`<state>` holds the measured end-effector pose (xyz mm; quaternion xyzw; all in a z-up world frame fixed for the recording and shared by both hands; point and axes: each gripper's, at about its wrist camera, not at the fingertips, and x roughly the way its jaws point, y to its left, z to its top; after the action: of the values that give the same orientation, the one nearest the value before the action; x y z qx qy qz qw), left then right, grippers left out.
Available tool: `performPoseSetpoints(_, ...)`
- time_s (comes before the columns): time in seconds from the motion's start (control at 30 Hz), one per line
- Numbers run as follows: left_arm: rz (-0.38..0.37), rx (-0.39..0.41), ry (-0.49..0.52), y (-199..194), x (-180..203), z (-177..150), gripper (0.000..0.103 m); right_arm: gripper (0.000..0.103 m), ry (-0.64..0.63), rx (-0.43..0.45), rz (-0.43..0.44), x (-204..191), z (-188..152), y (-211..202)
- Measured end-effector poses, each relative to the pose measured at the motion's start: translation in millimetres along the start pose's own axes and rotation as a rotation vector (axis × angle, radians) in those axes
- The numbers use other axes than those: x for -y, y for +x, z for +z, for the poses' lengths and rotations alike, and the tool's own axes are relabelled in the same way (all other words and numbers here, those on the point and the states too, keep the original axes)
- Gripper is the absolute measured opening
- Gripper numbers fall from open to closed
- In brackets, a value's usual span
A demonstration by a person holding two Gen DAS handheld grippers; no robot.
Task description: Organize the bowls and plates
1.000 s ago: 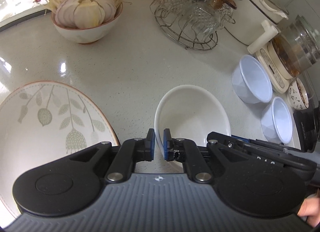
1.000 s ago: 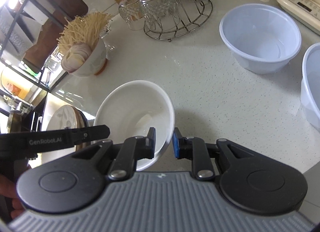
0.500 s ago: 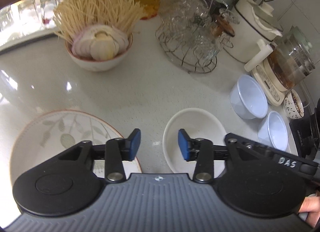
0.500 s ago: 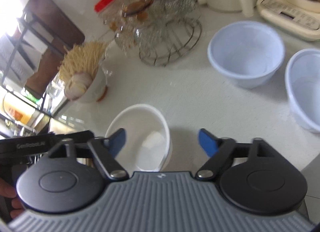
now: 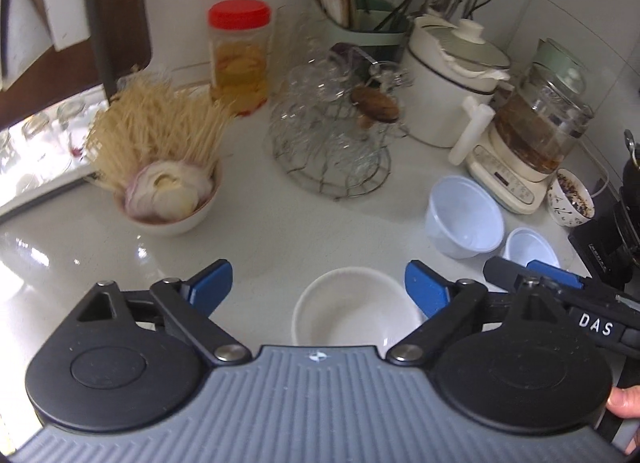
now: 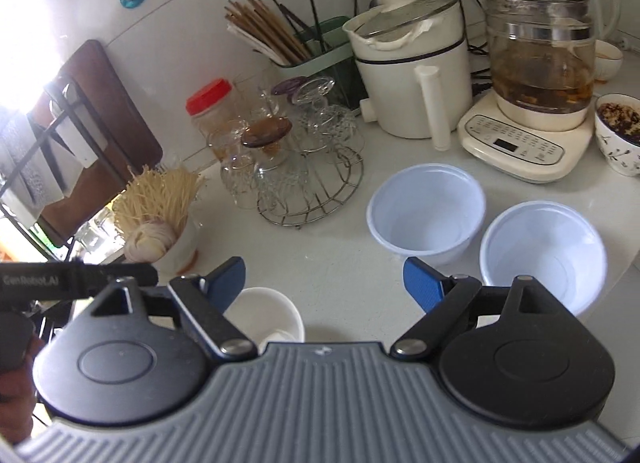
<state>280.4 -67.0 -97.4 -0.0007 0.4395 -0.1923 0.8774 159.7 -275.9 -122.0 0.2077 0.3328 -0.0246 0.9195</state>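
Note:
A white ceramic bowl (image 5: 354,309) stands on the counter just below my left gripper (image 5: 318,289), which is open and empty above it. In the right wrist view the same bowl (image 6: 266,317) sits under the left finger of my right gripper (image 6: 324,285), also open and empty. Two pale blue plastic bowls (image 6: 426,215) (image 6: 542,255) stand side by side to the right; they also show in the left wrist view (image 5: 464,215) (image 5: 528,247). The leaf-pattern plate is hidden behind the left gripper body.
A bowl of noodles and onion (image 5: 168,187) stands at the left. A wire rack of glasses (image 5: 332,143), a red-lidded jar (image 5: 240,55), a white cooker (image 6: 412,67), a glass kettle on its base (image 6: 536,75) and a patterned bowl (image 6: 618,135) line the back.
Both grippers let go of the white bowl's rim, opened wide and pulled back and up. The bowl stays on the counter and the plate has gone out of sight.

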Motion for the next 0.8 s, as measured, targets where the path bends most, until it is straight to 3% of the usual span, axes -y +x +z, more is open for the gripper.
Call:
performPoseSetpoints(0.47, -0.059, -0.018, 0.032, 28, 60, 7, 0.097, 0.088, 0.027, 0.001, -0.087, 51, 8, -24)
performPoseSetpoints(0.8, -0.099, 0.018, 0.069, 36, 103, 26, 0.097, 0.088, 0.007, 0.090, -0.118, 77, 30, -42)
